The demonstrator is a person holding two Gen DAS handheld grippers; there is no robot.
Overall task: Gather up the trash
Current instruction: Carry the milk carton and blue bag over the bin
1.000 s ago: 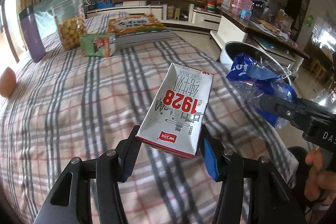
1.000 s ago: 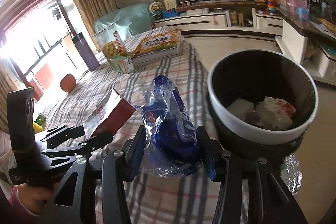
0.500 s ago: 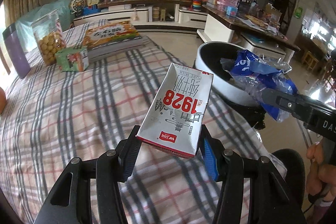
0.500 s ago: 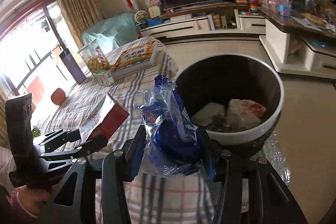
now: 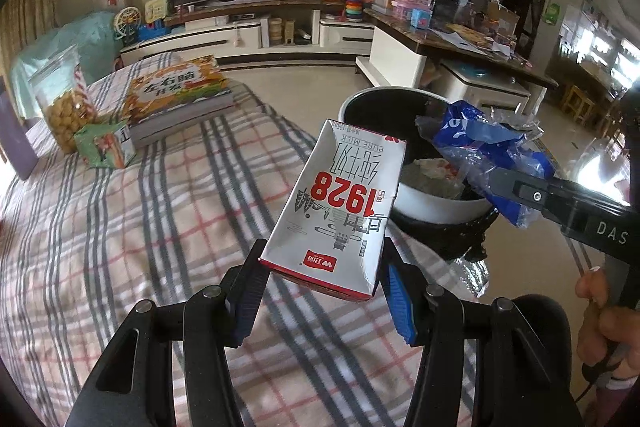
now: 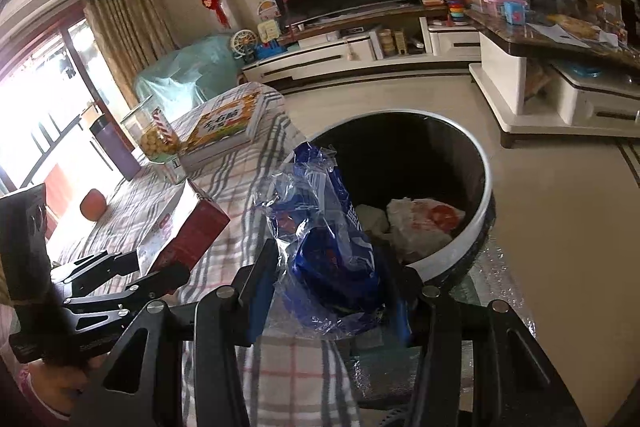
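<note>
The left tongs (image 5: 322,291) are clenched on an empty milk carton (image 5: 340,203), the blue pads pressing its two narrow sides near the lower end. The carton's long axis runs up and away from the tongs, leaning a little toward the right, so its free end points at the near rim of the trash bin (image 5: 436,205). It hangs over the plaid-covered bench (image 5: 120,227), not yet over the bin's mouth.

The right tongs (image 6: 326,291) are clenched on a crumpled blue plastic wrapper (image 6: 328,227), which stands up loosely between the pads. In the right wrist view the wrapper overlaps the bin's near left rim (image 6: 486,203), with the dark opening and the rubbish already inside lying just ahead and to the right. In the left wrist view the wrapper (image 5: 484,143) appears over the bin's mouth.

The right hand therefore looks the nearer of the two to a drop, and a short push forward should put the wrapper clear of the rim. The carton probably needs more travel to the right across the bench edge before letting go. Because the wrapper is light and springy, it may cling to a pad or catch on the rim.
</note>
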